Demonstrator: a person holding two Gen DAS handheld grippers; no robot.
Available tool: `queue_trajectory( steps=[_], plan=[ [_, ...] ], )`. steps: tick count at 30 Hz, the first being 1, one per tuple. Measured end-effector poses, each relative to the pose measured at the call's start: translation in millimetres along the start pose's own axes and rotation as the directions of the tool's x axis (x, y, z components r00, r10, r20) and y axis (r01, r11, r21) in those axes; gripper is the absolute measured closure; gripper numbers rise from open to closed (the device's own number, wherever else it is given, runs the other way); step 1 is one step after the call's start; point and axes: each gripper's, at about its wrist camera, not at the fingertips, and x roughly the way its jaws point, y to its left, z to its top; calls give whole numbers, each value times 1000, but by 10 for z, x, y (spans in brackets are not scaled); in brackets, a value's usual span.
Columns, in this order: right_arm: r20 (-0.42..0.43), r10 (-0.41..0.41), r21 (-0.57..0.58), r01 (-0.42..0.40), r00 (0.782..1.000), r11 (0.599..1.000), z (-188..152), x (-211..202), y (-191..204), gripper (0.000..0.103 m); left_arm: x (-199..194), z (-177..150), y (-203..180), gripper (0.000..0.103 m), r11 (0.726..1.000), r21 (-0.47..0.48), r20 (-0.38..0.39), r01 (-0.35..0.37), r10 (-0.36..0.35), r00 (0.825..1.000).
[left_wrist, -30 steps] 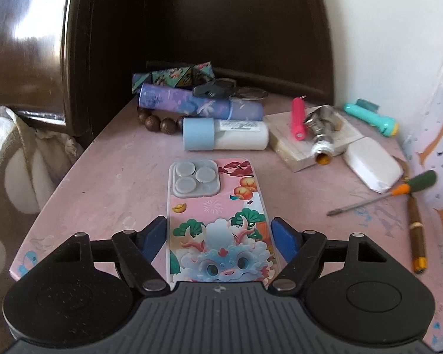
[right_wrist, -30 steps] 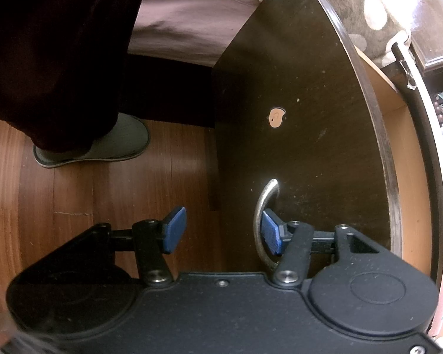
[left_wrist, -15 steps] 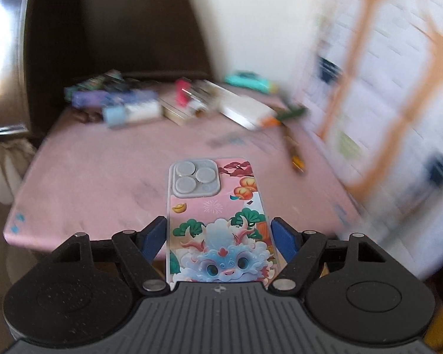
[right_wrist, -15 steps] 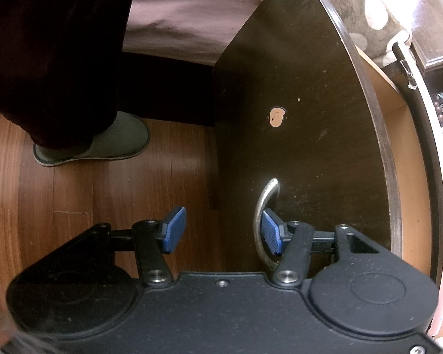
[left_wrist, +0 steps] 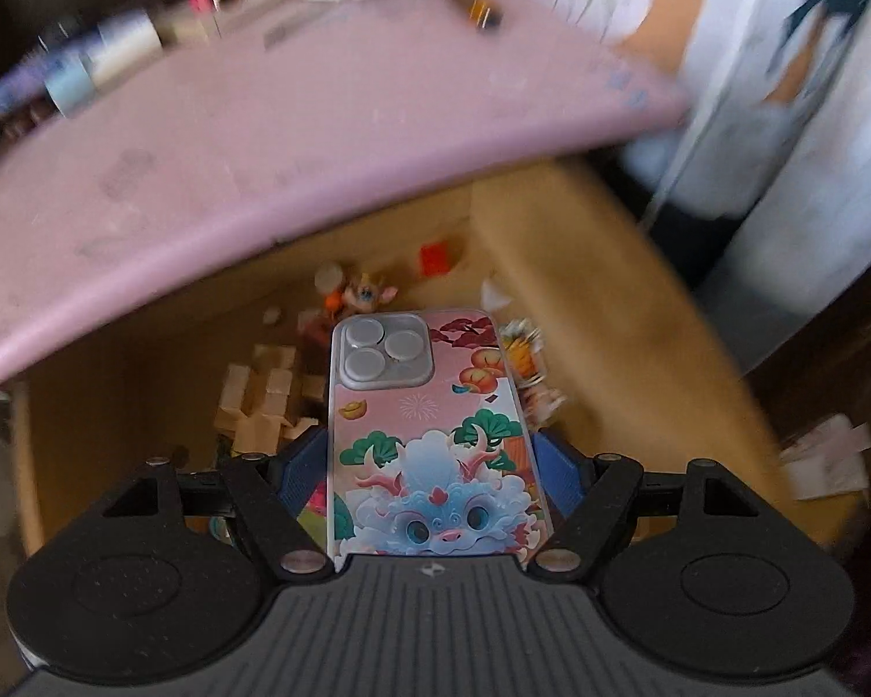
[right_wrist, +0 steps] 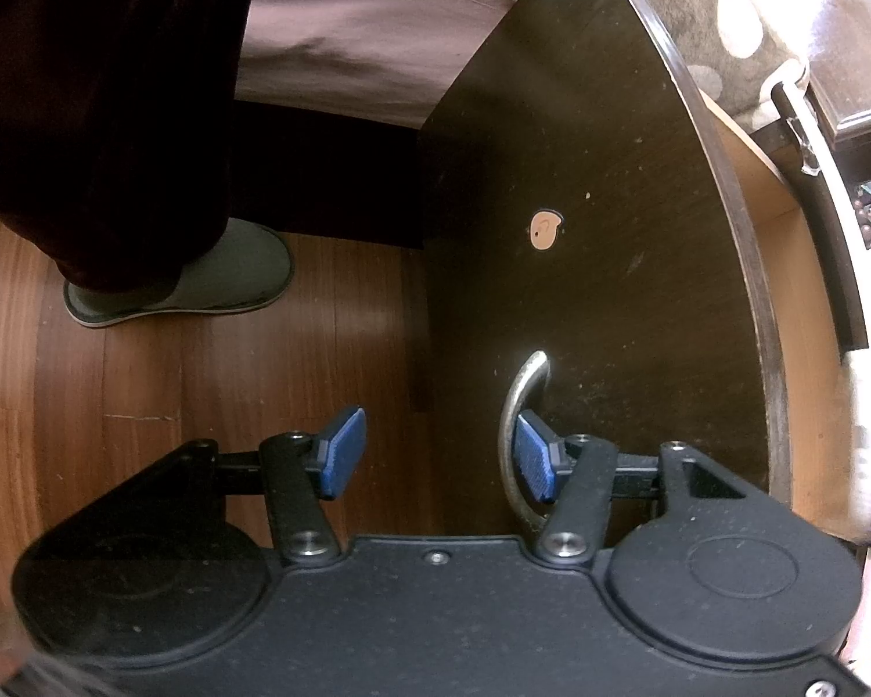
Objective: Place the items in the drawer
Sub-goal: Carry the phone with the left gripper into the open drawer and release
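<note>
The pink tabletop fills the far left of the left wrist view, and below its near edge the open drawer shows its tan floor, already littered with wooden blocks, a small figurine and a red square. The phone, in its dragon case, is clamped by its long edges in the left gripper and hangs over the drawer's near middle. The step in hand looks like the carry into the drawer; next it calls for lowering the phone onto a bare patch to the right of the blocks and then releasing it. The right gripper is spread wide, with 1 finger hooked behind the metal handle on the dark drawer front. 1 second ago the phone was over the tabletop; the right gripper has not moved.
</note>
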Motion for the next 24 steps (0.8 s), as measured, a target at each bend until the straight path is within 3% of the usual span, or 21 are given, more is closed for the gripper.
queue_trajectory(
  steps=[6,14,18,24],
  plan=[
    [6,-2,-11,2,1000,1000,-12,5,4,47,509,-19,91,27,999,0,-69,-35,35,997],
    [13,-5,-21,6,1000,1000,-15,15,24,45,779,-3,249,26,999,-13,-129,-49,47,991],
    [13,-4,-23,4,1000,1000,-15,11,23,44,707,-9,236,22,997,5,-114,-71,71,991],
    [14,-2,-29,2,1000,1000,-29,-2,21,44,256,-43,274,18,997,-40,-34,-62,60,998]
  ],
)
